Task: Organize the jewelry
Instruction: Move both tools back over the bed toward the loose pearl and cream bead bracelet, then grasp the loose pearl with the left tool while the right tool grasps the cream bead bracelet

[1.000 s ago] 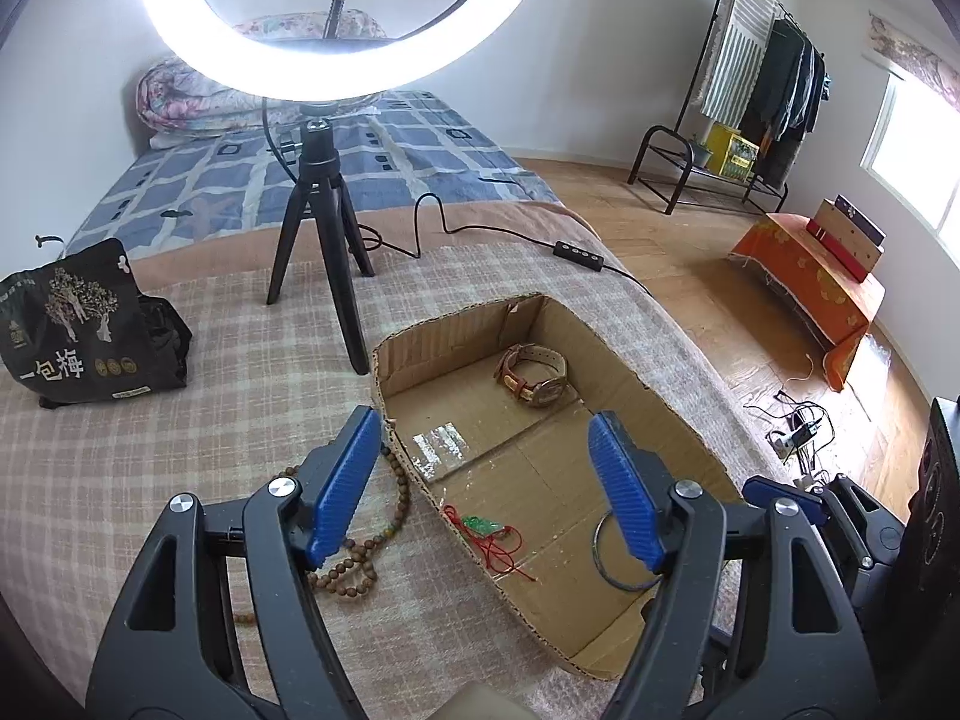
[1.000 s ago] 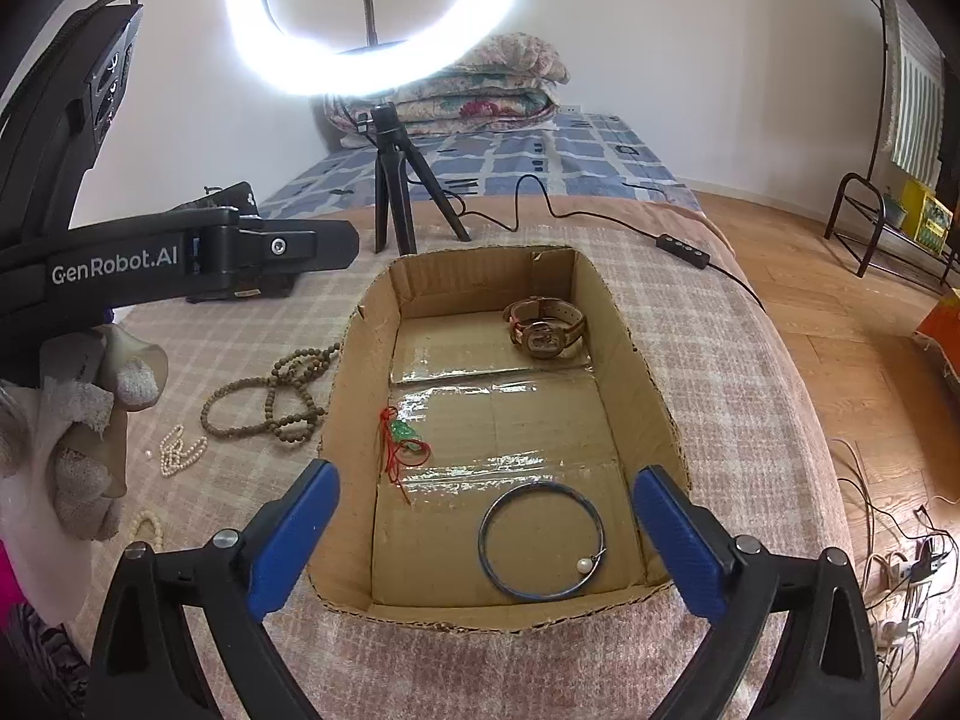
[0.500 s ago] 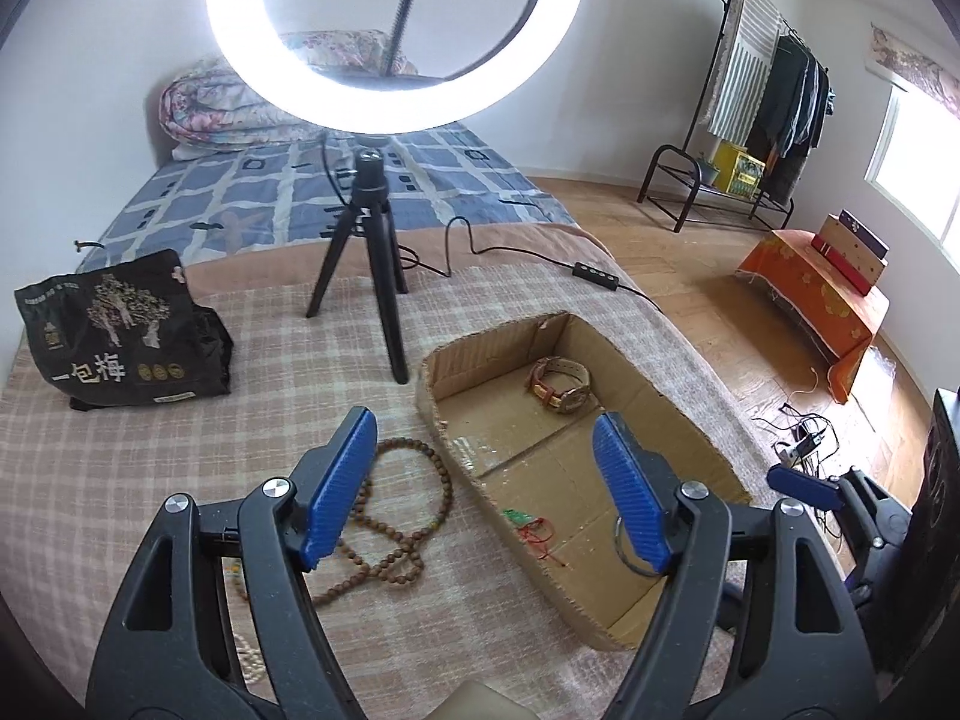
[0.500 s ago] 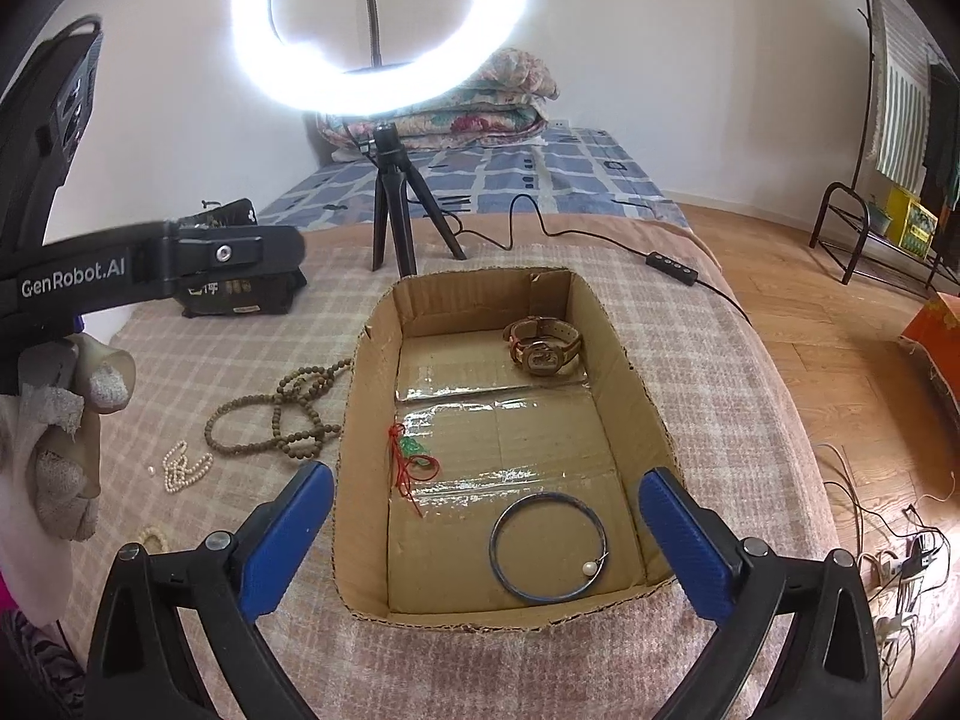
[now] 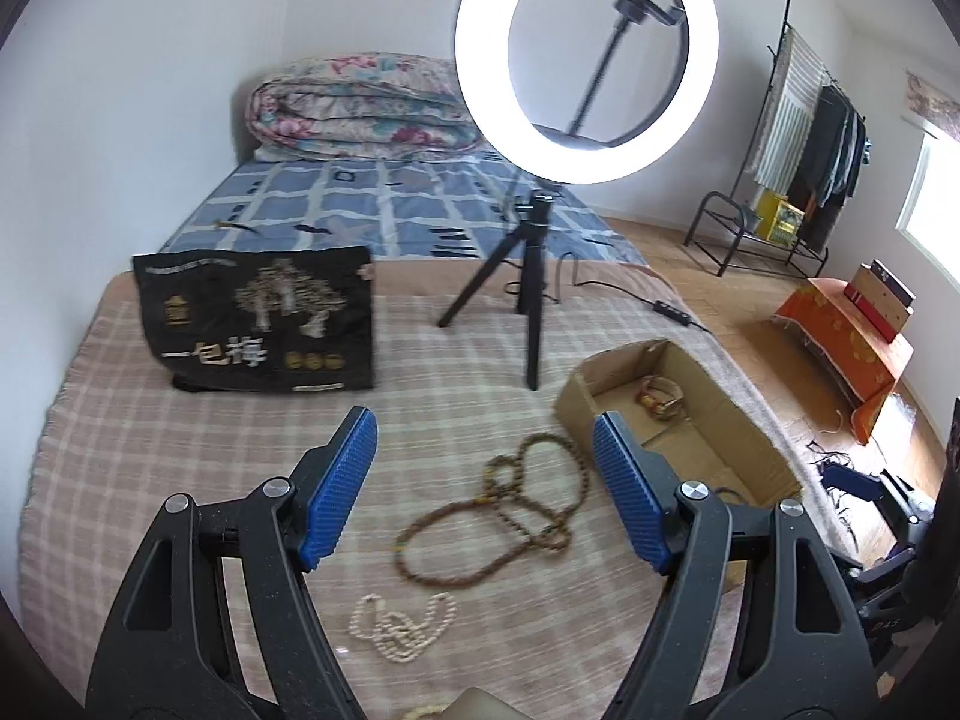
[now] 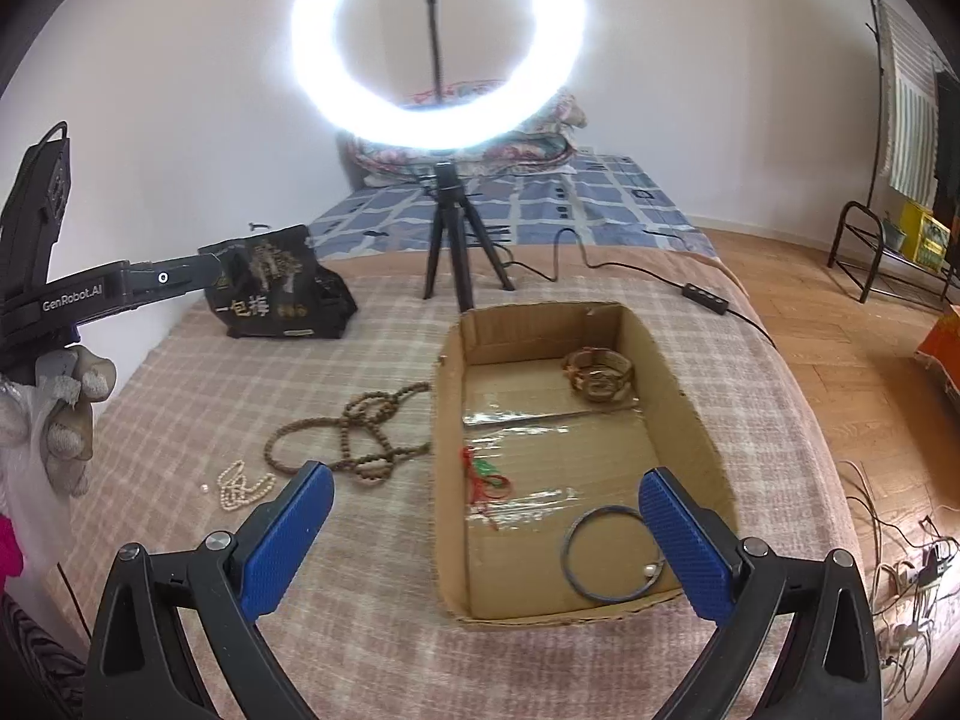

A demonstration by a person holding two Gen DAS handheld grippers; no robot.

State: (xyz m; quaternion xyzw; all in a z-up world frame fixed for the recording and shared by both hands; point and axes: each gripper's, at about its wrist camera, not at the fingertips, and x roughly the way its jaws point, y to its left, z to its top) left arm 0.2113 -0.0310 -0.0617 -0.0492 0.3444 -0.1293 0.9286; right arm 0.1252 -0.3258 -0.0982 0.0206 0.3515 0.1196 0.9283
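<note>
Left gripper [image 5: 485, 447] jaws wide, nothing between the pads; hovers above the brown wooden bead necklace [image 5: 504, 516] lying looped on the checked blanket [image 5: 180, 438]. White pearl strand [image 5: 399, 624] in a small heap just nearer the camera, apart from the beads. Right gripper [image 6: 486, 516] also wide and empty, over the near end of the cardboard box [image 6: 447, 438].

Box is open-topped, right of the beads. Inside: wristwatch [image 6: 600, 372] at the far end, red cord with green charm [image 6: 483, 477] mid-left, dark bangle with a pearl [image 6: 606, 552] at the near end, partly behind the right gripper's right finger.

Ring light [image 6: 438, 42] on a black tripod [image 6: 450, 240] stands behind the box, its cable trailing off the bed's right side. Black printed bag [image 5: 258, 318] far left on the blanket. Gloved hand [image 6: 66, 414] at the right view's left edge holds the left gripper. Folded floral quilt [image 5: 360, 108] against the white wall. Wood floor and clothes rack [image 5: 804, 138] to the right.
</note>
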